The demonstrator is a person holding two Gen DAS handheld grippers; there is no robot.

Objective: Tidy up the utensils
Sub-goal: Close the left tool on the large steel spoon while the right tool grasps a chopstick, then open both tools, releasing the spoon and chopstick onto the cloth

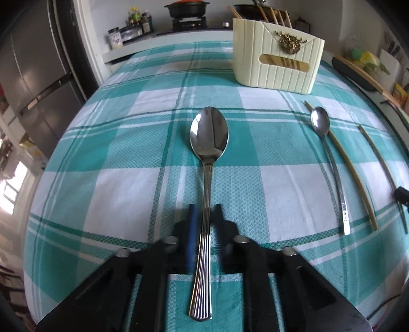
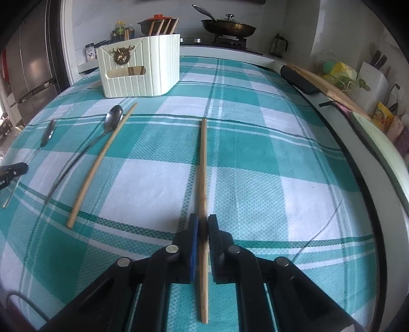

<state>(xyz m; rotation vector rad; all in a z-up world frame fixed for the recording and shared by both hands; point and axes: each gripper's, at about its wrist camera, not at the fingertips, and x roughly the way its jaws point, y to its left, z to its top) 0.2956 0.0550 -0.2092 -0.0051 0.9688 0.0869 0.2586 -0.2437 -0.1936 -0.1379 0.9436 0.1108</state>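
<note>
My left gripper (image 1: 205, 210) is shut on the ribbed handle of a large steel spoon (image 1: 208, 143), bowl pointing away. My right gripper (image 2: 202, 222) is shut on a wooden chopstick (image 2: 203, 163) that points away from me. A cream utensil holder (image 1: 277, 55) with several chopsticks in it stands at the far side of the table; it also shows in the right wrist view (image 2: 139, 69). A small spoon (image 1: 329, 158) and a second chopstick (image 1: 350, 166) lie side by side on the cloth, also seen in the right wrist view as the spoon (image 2: 102, 132) and the chopstick (image 2: 102, 163).
The table has a teal and white checked cloth (image 1: 127, 153). A stove with a pot (image 1: 185, 10) and a pan (image 2: 227, 25) stands behind it. A fridge (image 1: 33, 76) is at the left. A cutting board (image 2: 324, 81) and kitchen items line the right counter.
</note>
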